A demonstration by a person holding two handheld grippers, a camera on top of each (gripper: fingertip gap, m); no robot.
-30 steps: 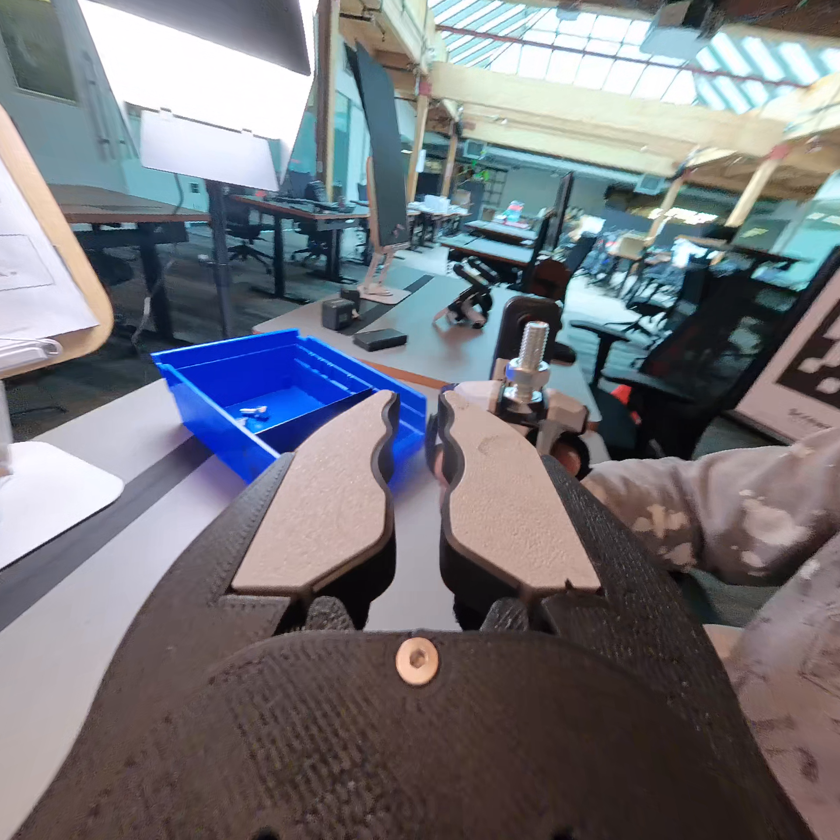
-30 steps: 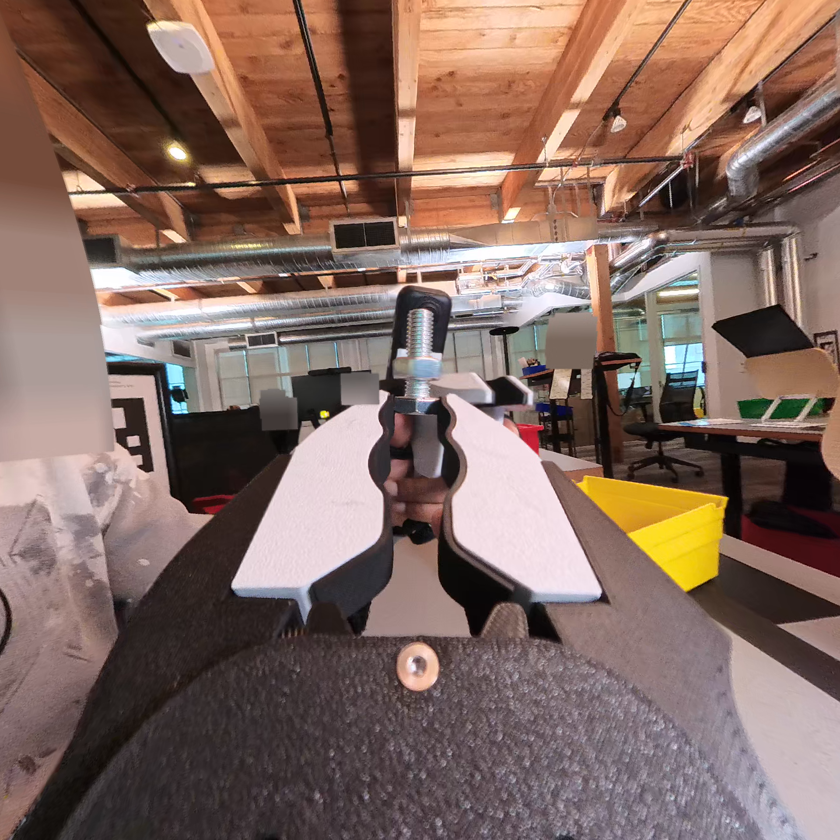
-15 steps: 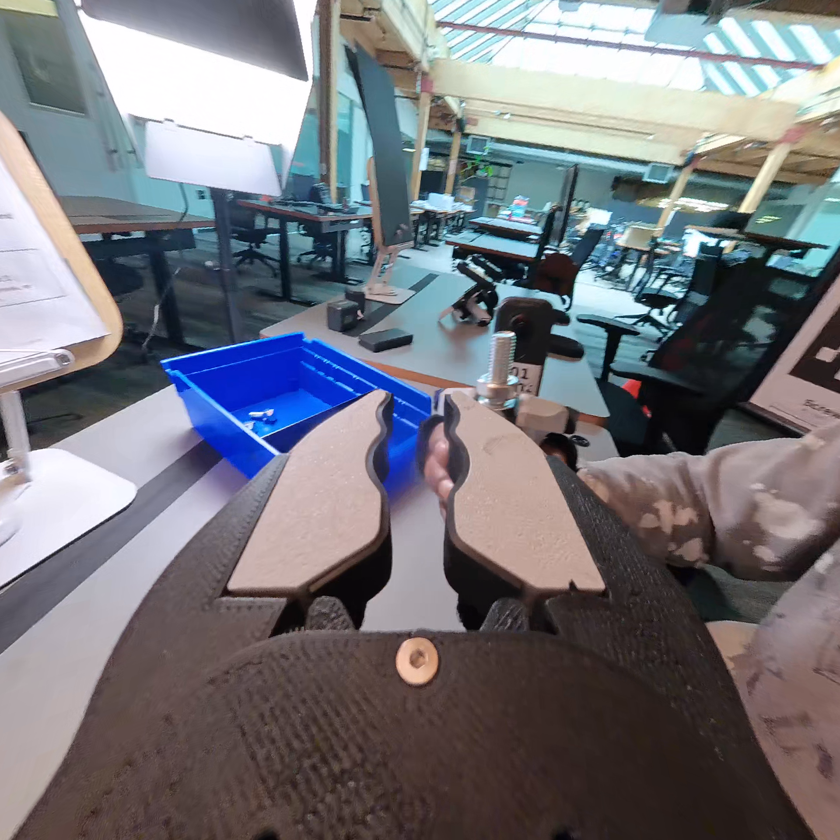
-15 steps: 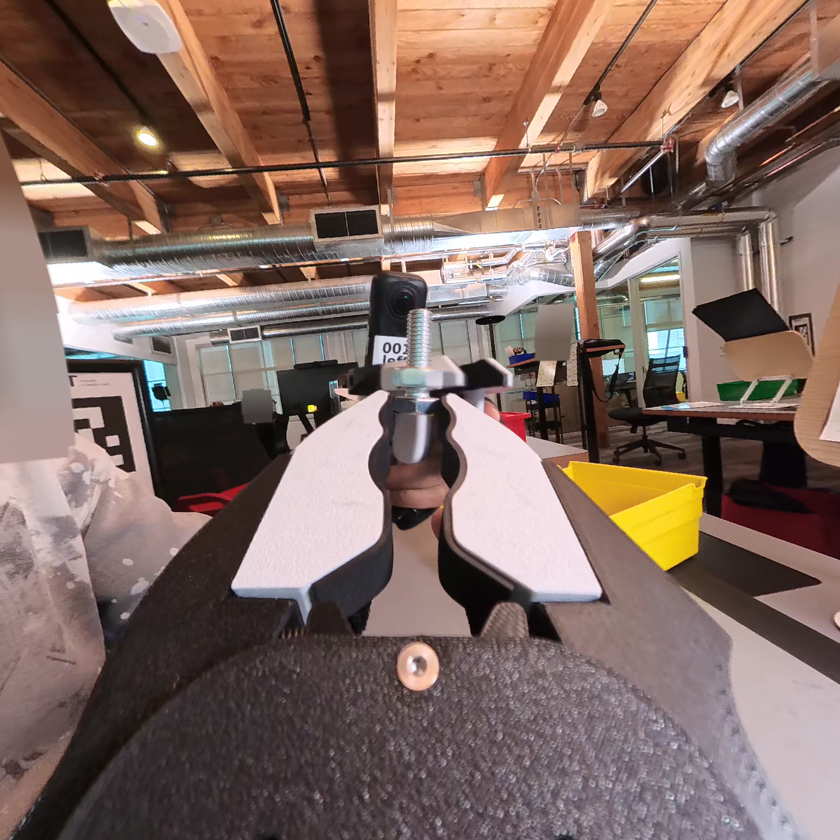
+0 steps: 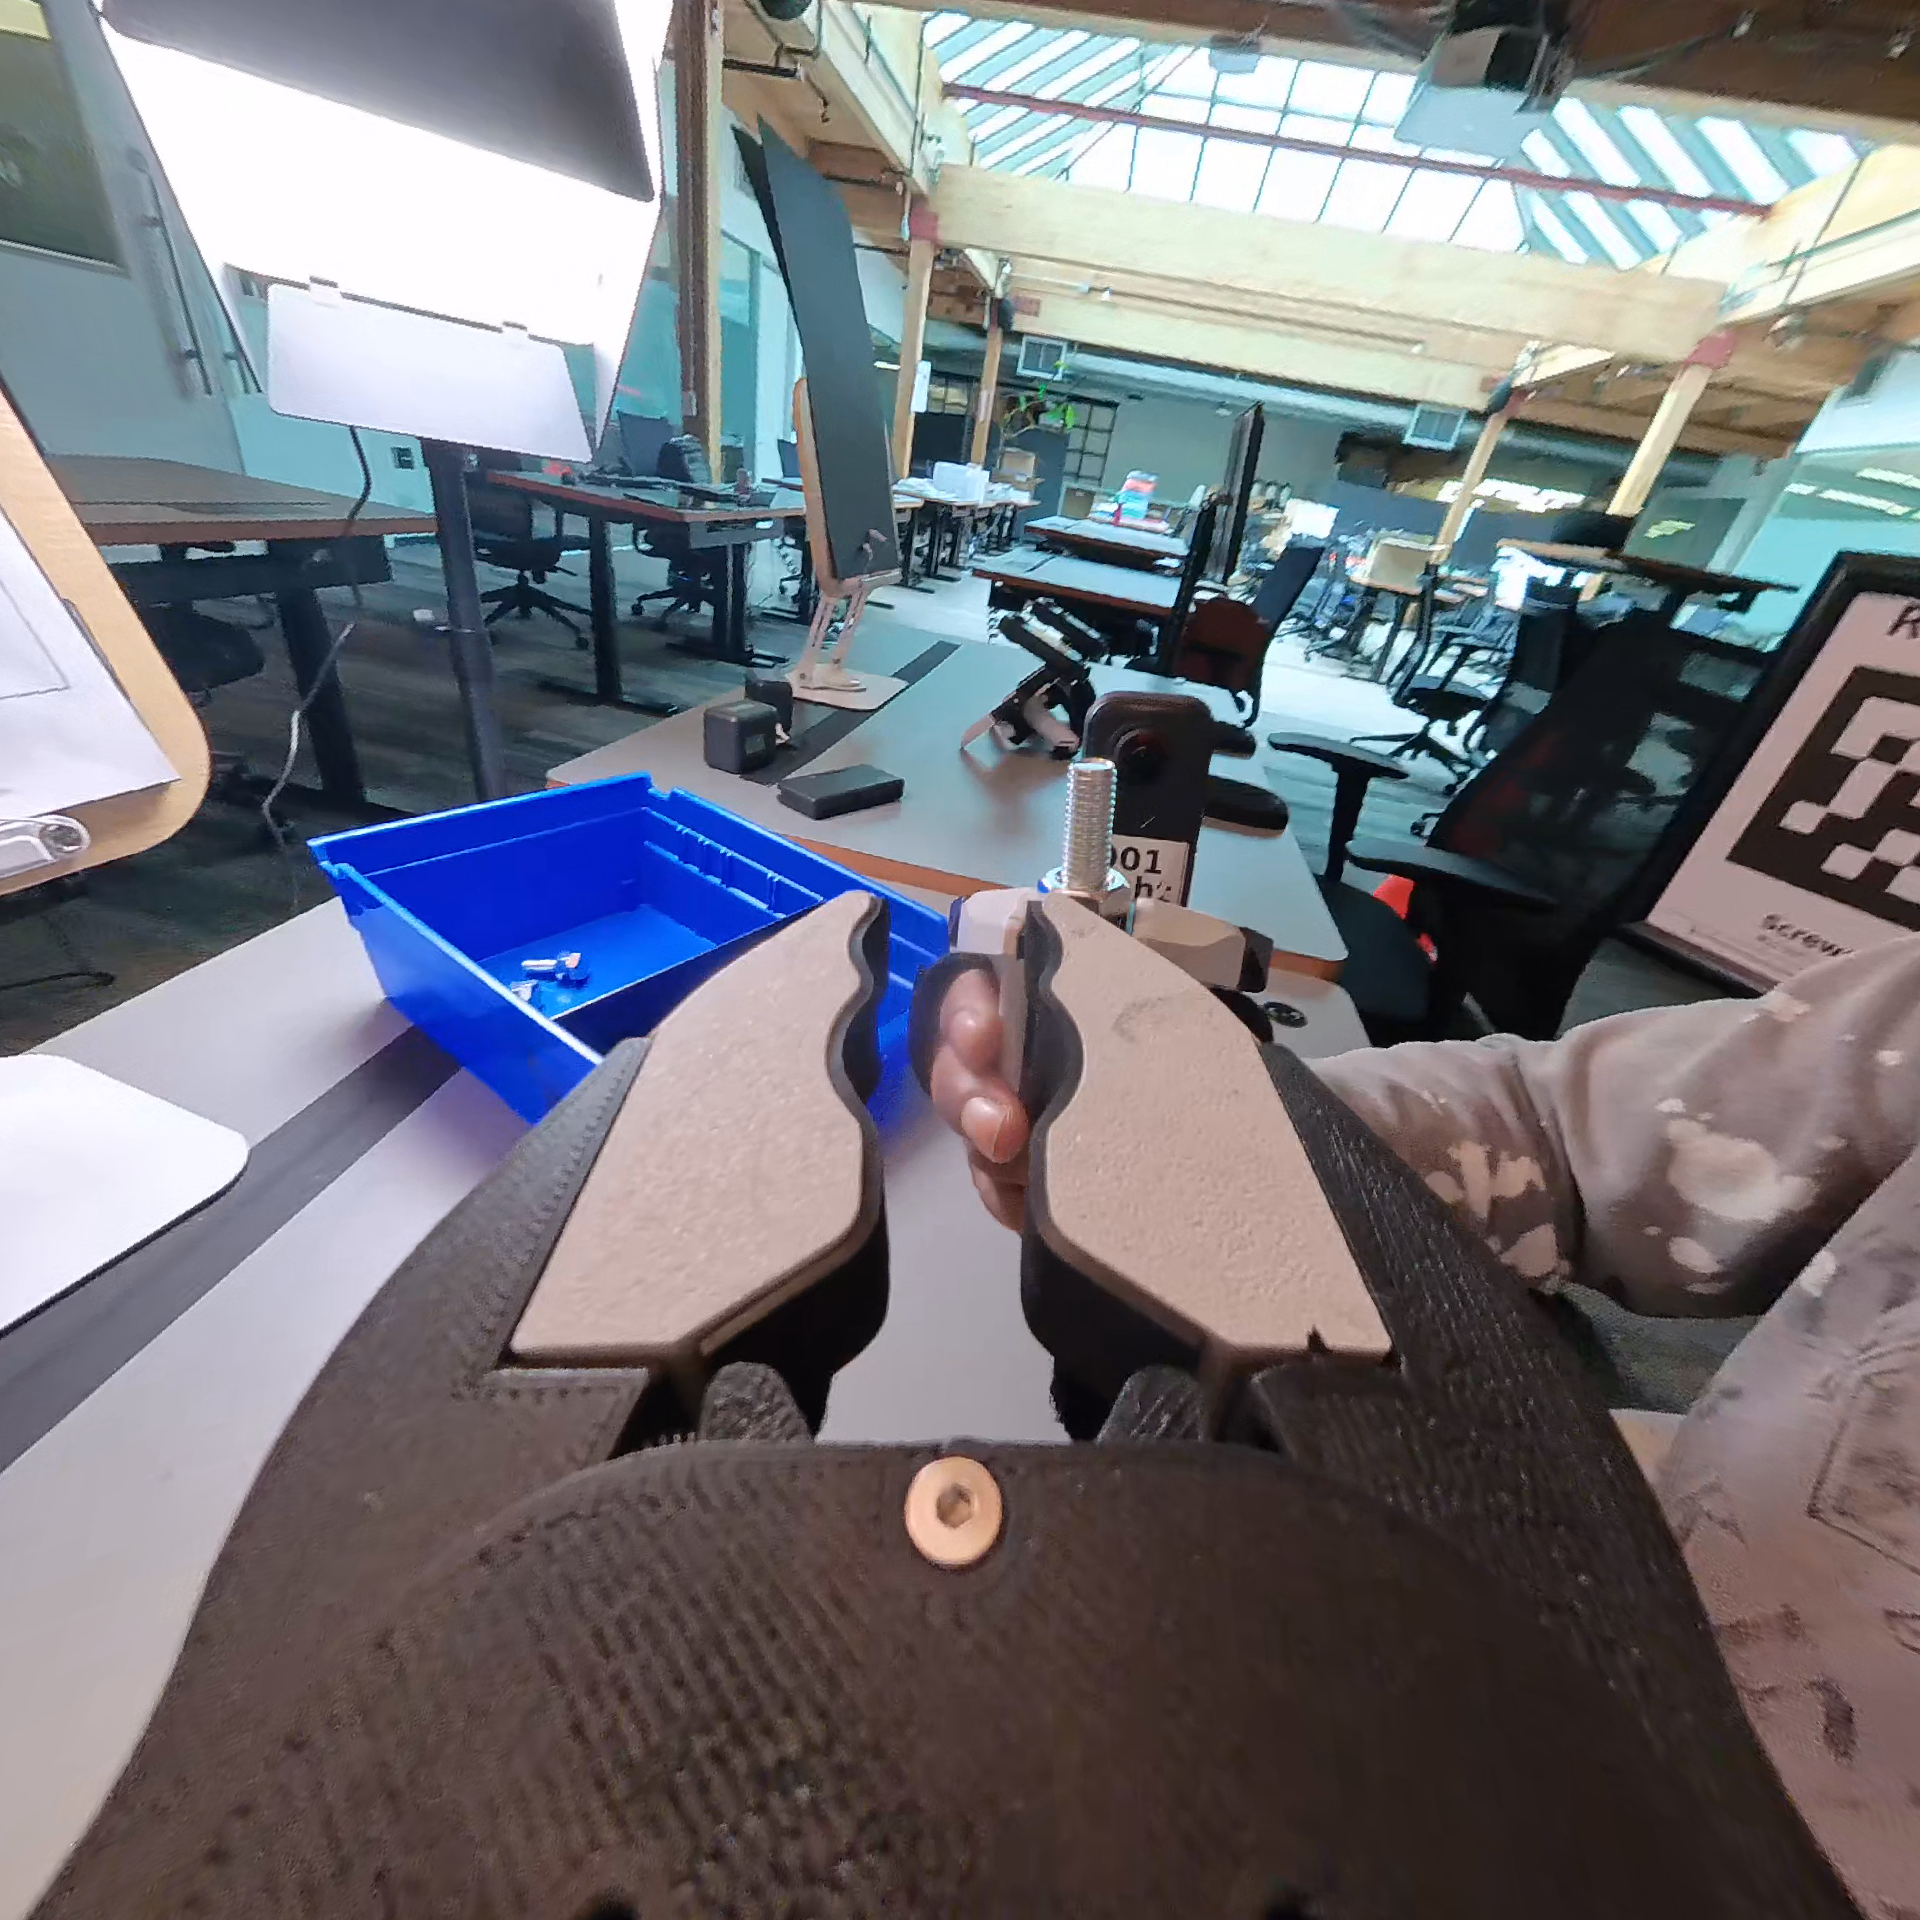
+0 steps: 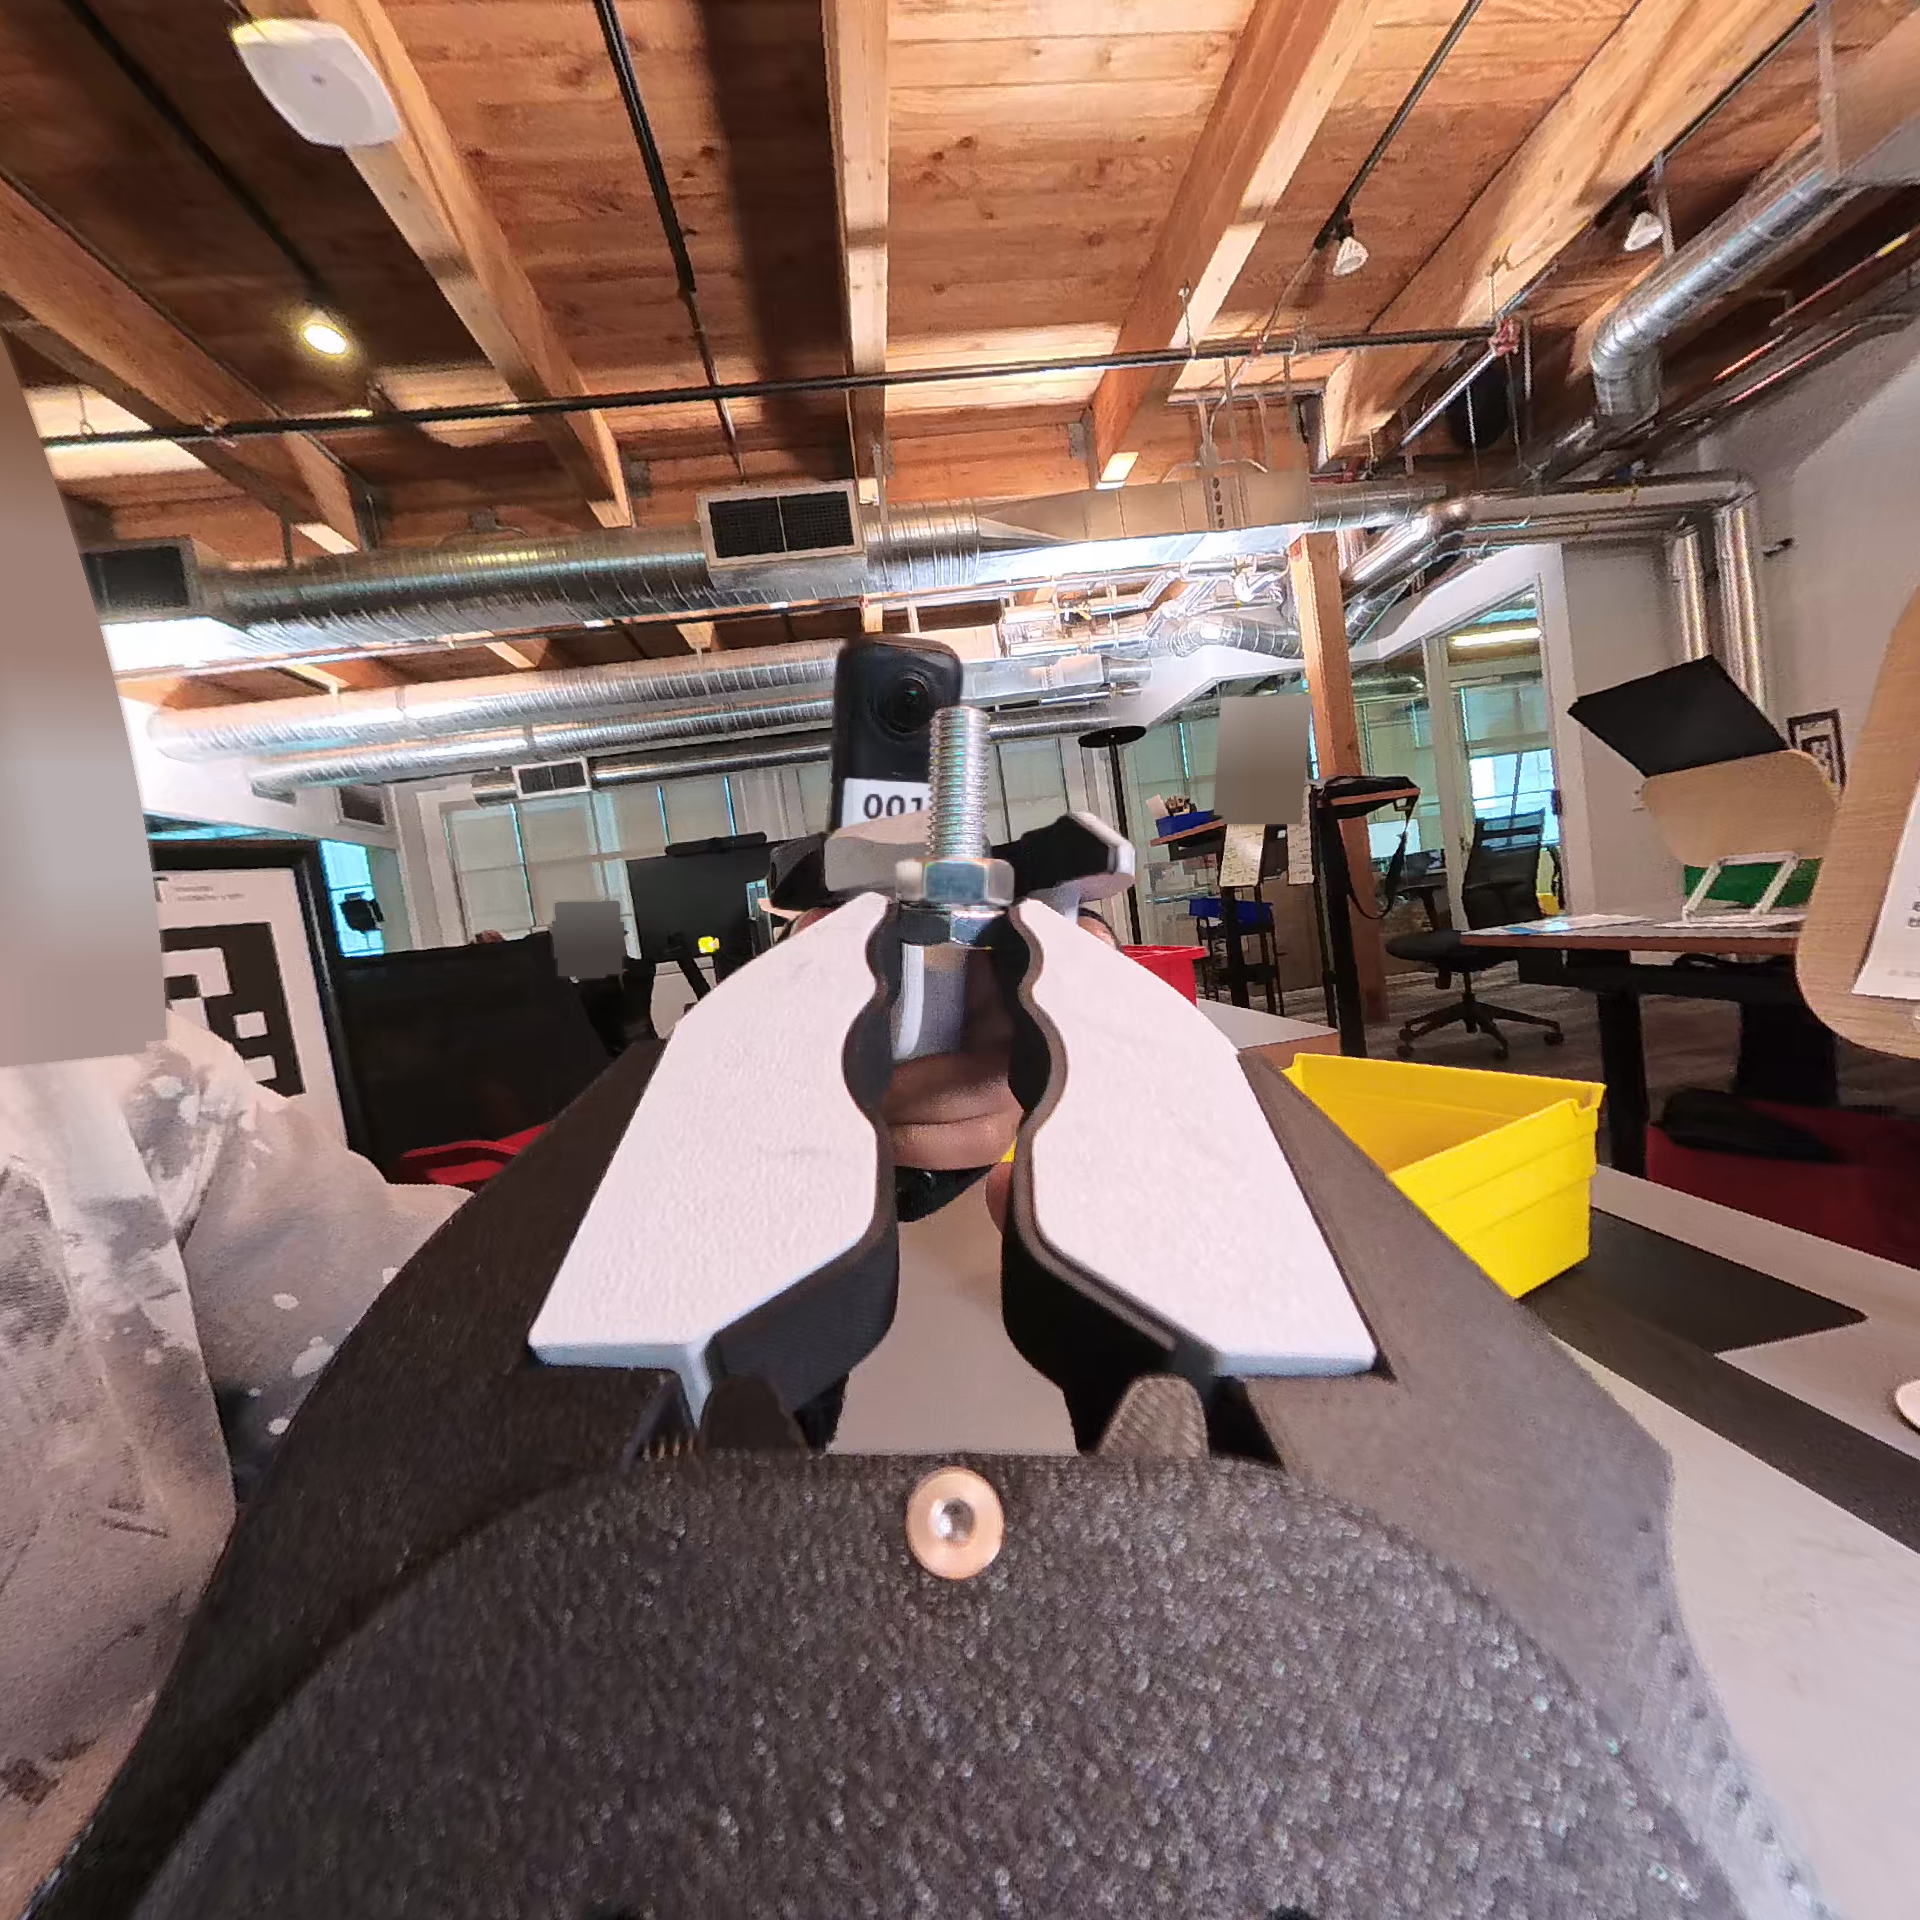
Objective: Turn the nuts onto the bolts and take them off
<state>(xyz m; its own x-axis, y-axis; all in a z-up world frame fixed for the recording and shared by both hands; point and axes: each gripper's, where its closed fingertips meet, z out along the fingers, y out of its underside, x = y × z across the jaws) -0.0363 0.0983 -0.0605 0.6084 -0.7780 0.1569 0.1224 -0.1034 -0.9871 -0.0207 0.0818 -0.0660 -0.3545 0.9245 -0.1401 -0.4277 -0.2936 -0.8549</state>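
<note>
Right tongs (image 6: 951,940) clamp my bolt (image 6: 958,790) upright by its head, nut (image 6: 954,883) threaded low. Left tongs (image 5: 951,951) gape beside it, gripping nothing. If I close off-centre, the nut may cross-thread or the bolt could twist loose.

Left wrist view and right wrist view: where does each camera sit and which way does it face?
Left wrist view: on the left hand-held gripper, facing across the table to the blue bin; a sleeve shows right.
Right wrist view: on the right hand-held gripper, tilted up toward the ceiling, gripping the bolt; sleeve at left.
Shared: the bolt and its nut.
</note>
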